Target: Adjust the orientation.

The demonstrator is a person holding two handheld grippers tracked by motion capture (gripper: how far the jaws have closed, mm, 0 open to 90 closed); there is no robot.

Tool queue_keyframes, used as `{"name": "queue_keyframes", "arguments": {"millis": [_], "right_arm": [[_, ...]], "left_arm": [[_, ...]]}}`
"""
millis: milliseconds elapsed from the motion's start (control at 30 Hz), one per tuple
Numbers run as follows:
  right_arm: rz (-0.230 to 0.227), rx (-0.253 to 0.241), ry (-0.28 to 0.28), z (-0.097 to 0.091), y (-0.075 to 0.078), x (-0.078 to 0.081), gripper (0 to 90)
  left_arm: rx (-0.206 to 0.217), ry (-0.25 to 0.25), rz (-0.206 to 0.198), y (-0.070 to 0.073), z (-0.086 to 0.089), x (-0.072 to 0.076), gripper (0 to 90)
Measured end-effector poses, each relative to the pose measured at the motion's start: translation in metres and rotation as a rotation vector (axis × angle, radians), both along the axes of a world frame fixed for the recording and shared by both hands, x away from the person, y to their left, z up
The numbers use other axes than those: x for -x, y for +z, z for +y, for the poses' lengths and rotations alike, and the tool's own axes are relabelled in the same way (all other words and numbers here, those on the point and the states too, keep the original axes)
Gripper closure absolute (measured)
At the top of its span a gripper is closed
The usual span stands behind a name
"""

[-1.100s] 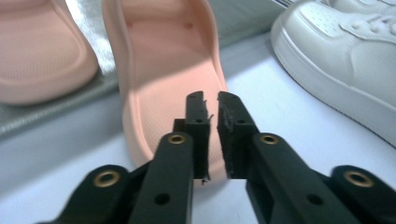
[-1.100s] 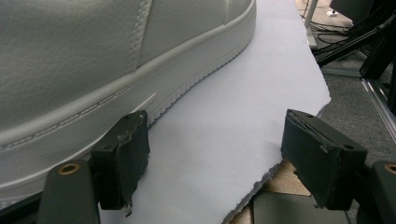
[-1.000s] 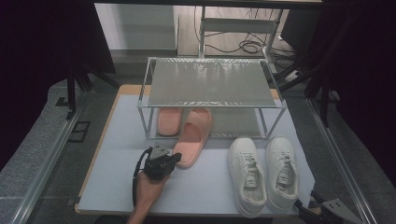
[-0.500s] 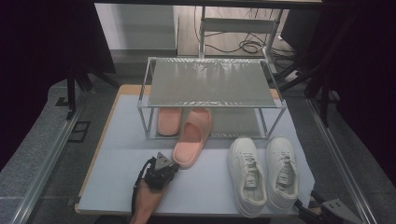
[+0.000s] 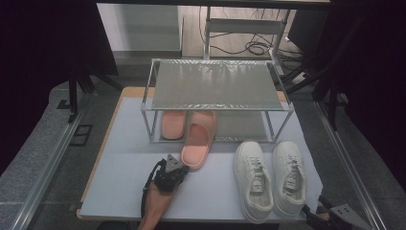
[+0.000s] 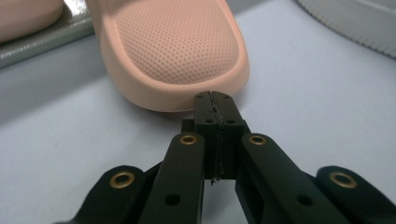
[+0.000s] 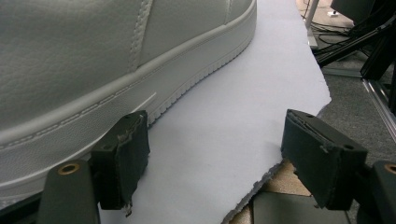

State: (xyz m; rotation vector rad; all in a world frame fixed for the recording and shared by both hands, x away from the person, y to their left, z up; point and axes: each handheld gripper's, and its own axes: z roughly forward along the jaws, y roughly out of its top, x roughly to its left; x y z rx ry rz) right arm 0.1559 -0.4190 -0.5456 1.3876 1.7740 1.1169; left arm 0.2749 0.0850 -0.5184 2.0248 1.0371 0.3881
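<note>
Rack (image 5: 216, 86): one pink slipper (image 5: 173, 123) inside, second slipper (image 5: 198, 143) half out. Left gripper (image 5: 173, 165) closed, empty, at its toe. Right gripper (image 7: 215, 154) wide, beside sneaker (image 7: 93, 60).

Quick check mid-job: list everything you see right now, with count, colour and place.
Slippers: 2, pink; one under the rack on its lower shelf, one half out on the mat, heel end toward the left gripper.
Sneakers: 2, white; side by side on the mat's right, left one, right one.
Rack: 1, grey metal, two tiers, at the back of the table.
Mat: 1, pale grey, covering the table.
Table: 1, wooden edge showing.
Left gripper: 1, black, shut, tips at the slipper's heel.
Right gripper: 1, black, open, beside the right sneaker at the mat's corner.
</note>
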Motion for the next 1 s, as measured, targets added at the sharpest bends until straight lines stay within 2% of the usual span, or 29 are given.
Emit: {"name": "queue_keyframes", "arguments": {"millis": [233,433,533,600,667,1000], "right_arm": [[0.0,-0.002,0.005,-0.001,0.0,0.0,23.1],[-0.002,-0.002,0.006,-0.001,0.0,0.0,23.1],[0.0,-0.002,0.006,-0.001,0.0,0.0,23.0],[-0.001,-0.001,0.007,-0.001,0.0,0.0,23.0],[-0.002,-0.001,0.007,-0.001,0.0,0.0,23.0],[-0.003,0.004,0.009,-0.001,0.0,0.0,23.0]], "left_arm": [[0.018,0.002,-0.015,0.002,-0.006,-0.008,89.5],[0.039,0.037,-0.032,0.008,-0.007,-0.018,88.4],[0.029,0.012,-0.042,0.011,-0.013,-0.017,86.7],[0.01,0.001,-0.04,0.01,-0.019,-0.017,86.6],[0.008,-0.001,-0.039,0.008,-0.023,-0.02,86.7],[-0.007,0.035,-0.054,0.007,-0.028,-0.038,87.6]]}}
